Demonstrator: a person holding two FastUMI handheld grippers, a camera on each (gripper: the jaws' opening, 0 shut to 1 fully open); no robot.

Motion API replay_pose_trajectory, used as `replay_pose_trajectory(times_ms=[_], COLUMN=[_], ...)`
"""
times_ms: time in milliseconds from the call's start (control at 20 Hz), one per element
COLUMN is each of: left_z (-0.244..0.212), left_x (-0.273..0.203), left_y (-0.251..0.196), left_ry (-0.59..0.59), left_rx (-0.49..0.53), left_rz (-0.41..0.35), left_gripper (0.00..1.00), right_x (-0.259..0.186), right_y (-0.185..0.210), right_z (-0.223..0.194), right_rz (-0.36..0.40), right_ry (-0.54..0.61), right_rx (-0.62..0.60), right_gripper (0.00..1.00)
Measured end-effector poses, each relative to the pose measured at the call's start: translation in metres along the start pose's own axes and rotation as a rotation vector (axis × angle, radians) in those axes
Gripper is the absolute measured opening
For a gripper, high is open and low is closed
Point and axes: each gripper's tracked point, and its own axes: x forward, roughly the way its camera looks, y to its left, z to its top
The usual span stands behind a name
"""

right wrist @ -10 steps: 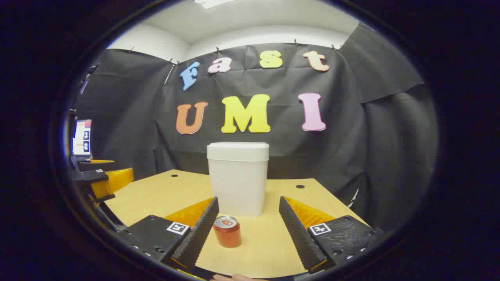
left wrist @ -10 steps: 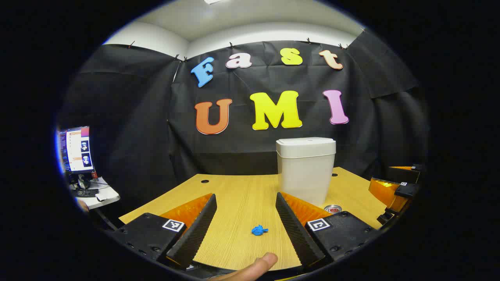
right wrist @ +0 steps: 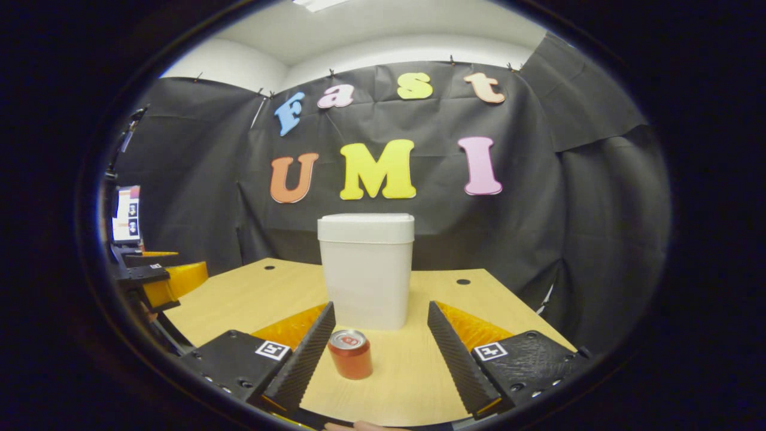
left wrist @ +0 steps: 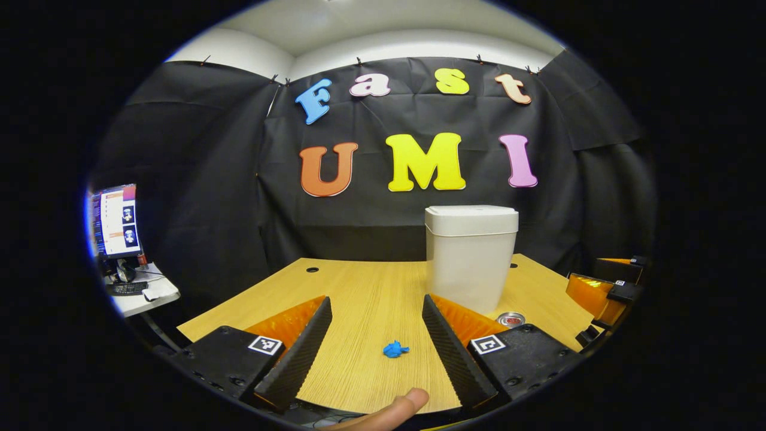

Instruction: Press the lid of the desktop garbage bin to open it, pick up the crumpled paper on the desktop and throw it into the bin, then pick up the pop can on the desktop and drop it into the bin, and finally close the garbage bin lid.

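Left gripper view: left gripper (left wrist: 376,344) spread, empty, aimed at crumpled paper (left wrist: 395,349) on bench (left wrist: 359,293). Bin (right wrist: 366,269) at back, lid shut, unpressed. Right gripper (right wrist: 378,353) spread, pop can (right wrist: 350,354) upright by its left finger.

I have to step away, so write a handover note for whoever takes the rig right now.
Left gripper: open, holding nothing, paper on the desk between its fingers.
Right gripper: open, holding nothing, can upright on the desk between its fingers, nearer the left one.
Bin: behind the can, lid shut.
Done: nothing.
Left: press lid open, bin the paper, bin the can, close lid.
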Motion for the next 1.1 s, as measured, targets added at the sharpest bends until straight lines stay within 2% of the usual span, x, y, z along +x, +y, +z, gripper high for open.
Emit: replay_pose_trajectory(times_ms=[50,400,600,800,950,1100], left_z=[0.0,-0.006,-0.008,-0.011,-0.015,-0.015], left_x=[0.0,0.004,0.006,0.008,0.01,0.01], left_y=[0.001,0.0,0.0,-0.001,-0.001,0.003], left_ry=[-0.003,0.019,0.027,0.035,0.044,0.048], left_rx=[0.003,-0.006,-0.006,-0.007,-0.008,-0.01], left_rz=[0.006,0.004,0.009,0.005,0.003,0.013], left_gripper=[0.98,0.98,0.98,0.98,0.98,0.98], right_x=[0.001,0.009,0.024,0.053,0.082,0.112], right_y=[0.001,0.012,0.016,0.024,0.028,0.035], right_z=[-0.001,0.008,0.036,0.066,0.095,0.122], right_rz=[0.0,0.012,-0.003,0.009,0.006,0.005], right_ry=[-0.001,-0.022,-0.06,-0.046,-0.049,-0.047], right_rx=[-0.006,-0.03,-0.041,0.013,0.018,0.008], right_gripper=[0.98,0.96,0.97,0.95,0.85,0.8])
